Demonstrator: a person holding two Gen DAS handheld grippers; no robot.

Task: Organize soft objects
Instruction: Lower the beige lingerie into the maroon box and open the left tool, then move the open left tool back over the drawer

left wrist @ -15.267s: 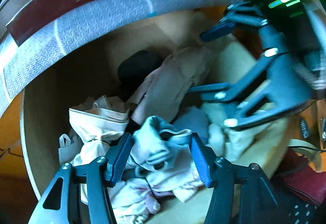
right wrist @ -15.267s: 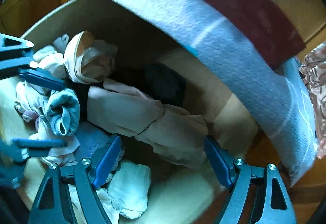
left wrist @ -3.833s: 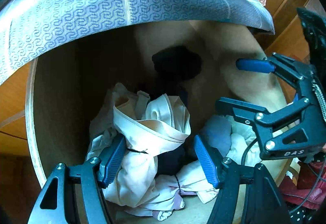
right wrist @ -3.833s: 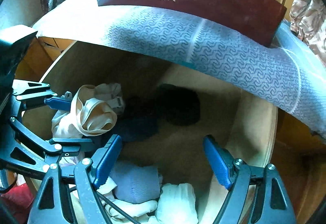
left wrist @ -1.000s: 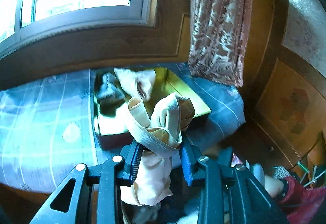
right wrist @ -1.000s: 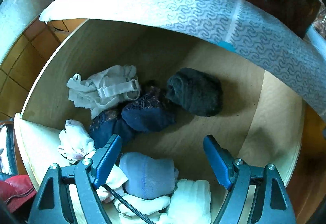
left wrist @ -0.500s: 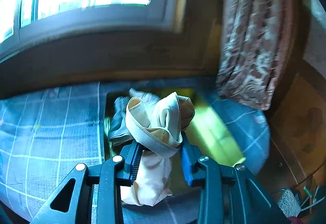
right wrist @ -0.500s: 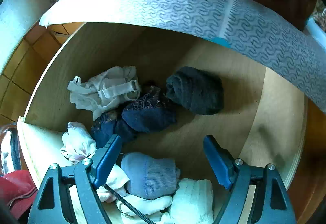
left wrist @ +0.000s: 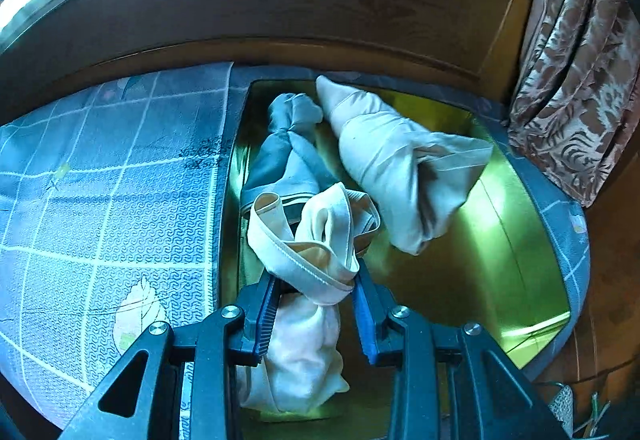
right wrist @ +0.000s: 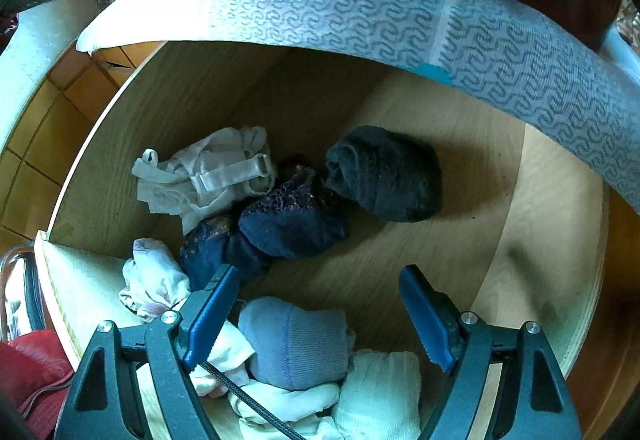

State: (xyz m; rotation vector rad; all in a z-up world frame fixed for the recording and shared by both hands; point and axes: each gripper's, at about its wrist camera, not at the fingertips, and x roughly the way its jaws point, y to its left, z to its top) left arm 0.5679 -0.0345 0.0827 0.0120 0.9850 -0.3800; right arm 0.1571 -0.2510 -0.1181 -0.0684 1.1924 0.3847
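The left gripper [left wrist: 316, 304] has its fingers closed on a cream garment [left wrist: 316, 240], pinched at a bunched waist of the cloth. Its elastic band loops up above the fingers and the rest hangs limp below them. It is held over the near end of a gold tray [left wrist: 500, 240] that sits on a blue patterned bed cover [left wrist: 112, 192]. Farther into the tray lie a grey-blue roll [left wrist: 284, 144] along the tray's left wall and a pale pink bundle [left wrist: 400, 160] to its right, the two nearly touching at their far ends.

The cream garment looks light and wholly soft. It should sag and unfold once freed, so it is best held at the thick bunch, as here, not by the loose band.

The right gripper [right wrist: 316, 316] stands wide open with nothing between its fingers, over the near end of a wooden drawer [right wrist: 540, 240]. Just under it lies a blue knit bundle [right wrist: 296, 344], with a white sock [right wrist: 380, 392] to its right and a pale pink-white piece [right wrist: 154, 280] to its left. Beyond the blue bundle comes a navy lace piece [right wrist: 288, 220], then a white strapped garment [right wrist: 208, 176] farther left and a dark grey wool ball [right wrist: 388, 172] farther right. All look light and squashy; the rolled ones offer a firm middle to take.
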